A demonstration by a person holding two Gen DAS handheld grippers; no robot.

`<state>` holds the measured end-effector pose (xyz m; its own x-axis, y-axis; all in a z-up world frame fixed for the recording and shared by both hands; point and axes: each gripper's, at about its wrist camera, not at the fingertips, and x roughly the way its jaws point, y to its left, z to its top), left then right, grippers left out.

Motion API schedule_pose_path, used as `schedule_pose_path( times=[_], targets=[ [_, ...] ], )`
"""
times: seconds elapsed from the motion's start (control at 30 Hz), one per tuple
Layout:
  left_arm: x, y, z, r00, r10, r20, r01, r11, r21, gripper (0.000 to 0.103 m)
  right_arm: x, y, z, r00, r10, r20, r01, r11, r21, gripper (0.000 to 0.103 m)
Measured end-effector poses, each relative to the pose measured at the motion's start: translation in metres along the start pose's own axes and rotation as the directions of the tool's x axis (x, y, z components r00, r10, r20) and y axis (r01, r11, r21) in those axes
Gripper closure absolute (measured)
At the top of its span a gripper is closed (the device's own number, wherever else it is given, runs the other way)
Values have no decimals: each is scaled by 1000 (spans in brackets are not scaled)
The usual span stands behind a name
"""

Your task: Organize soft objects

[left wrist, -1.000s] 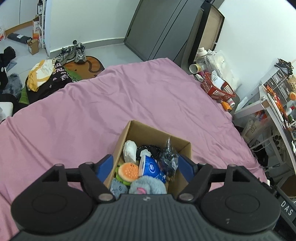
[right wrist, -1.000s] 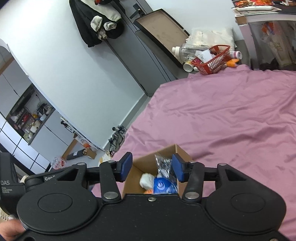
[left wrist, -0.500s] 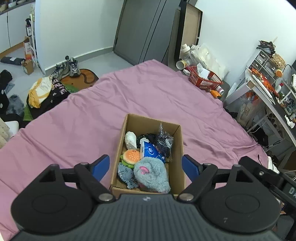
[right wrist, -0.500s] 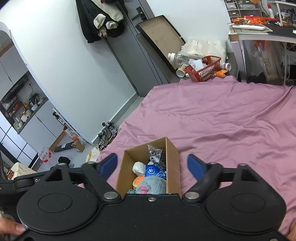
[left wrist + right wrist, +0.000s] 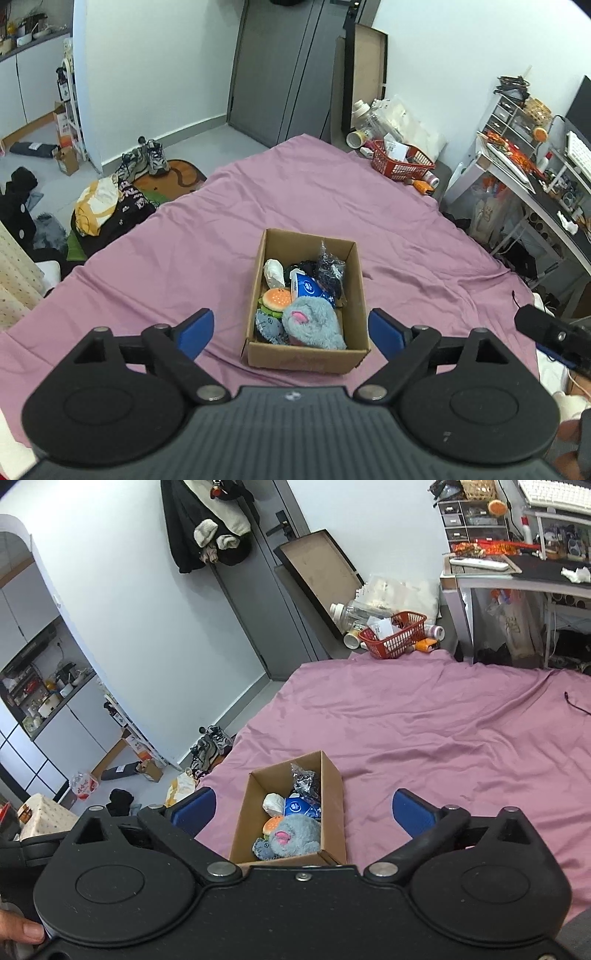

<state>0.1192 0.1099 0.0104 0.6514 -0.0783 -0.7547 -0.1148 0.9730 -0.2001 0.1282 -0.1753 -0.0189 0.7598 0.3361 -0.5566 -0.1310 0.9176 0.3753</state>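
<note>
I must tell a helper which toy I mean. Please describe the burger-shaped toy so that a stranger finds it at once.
On the purple bedsheet stands an open cardboard box full of soft things. The burger toy lies along its left wall, between a white bundle behind and a grey plush in front. Only it is round with an orange, dotted top.

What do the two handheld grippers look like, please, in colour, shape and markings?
The left gripper and the right gripper look alike: matte black bodies, each with two round discs, angular black linkage arms with silver pivot pins, and blue pads on the jaws. The left gripper's body is ribbed and greyer. No sleeves show.
</note>
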Motion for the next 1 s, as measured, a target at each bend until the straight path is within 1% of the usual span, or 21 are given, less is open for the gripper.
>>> schedule_pose_path(
  times=[0.1, 0.2, 0.37, 0.47, 0.6, 0.67, 0.8, 1.0],
  targets=[
    [-14, -1, -6, 1000, 5, 6, -5, 1000, 7, 13, -12, 6, -4, 1000, 12, 5, -11, 1000, -28, 0],
    [-27, -4, -12, 1000, 16, 24, -17, 999, 27, 13, -23, 8, -7, 1000, 15, 11, -14, 999, -31, 0],
    [-48, -8, -23, 999, 5, 45, -7, 999, 43, 13, -42, 7, -13, 1000, 10, 21, -9, 1000, -24, 0],
    [-58, -10, -29, 998, 1, 59, -4, 999, 52, 9, -53, 5, -17, 1000, 1, 26, 0, 1000, -27, 0],
    [-69, -15, -35, 997, 6, 73, -10, 998, 64, 8, -66, 4, -21, 1000, -1, 29, 3, 999, -45, 0],
    [-73, -19, -39, 997, 3, 79, -10, 996, 85, 8, -72, 4, -22, 999, 1, 32, 0, 998, -56, 0],
    [-81, -23, -44, 996, 11, 92, -20, 996, 92, 4, -79, 3, -25, 999, 3, 37, -1, 998, -68, 0],
    [-90, -31, -54, 993, 34, 110, -48, 991, 128, 2, -88, 2, -30, 999, -7, 48, 12, 995, -99, 0]
  ],
)
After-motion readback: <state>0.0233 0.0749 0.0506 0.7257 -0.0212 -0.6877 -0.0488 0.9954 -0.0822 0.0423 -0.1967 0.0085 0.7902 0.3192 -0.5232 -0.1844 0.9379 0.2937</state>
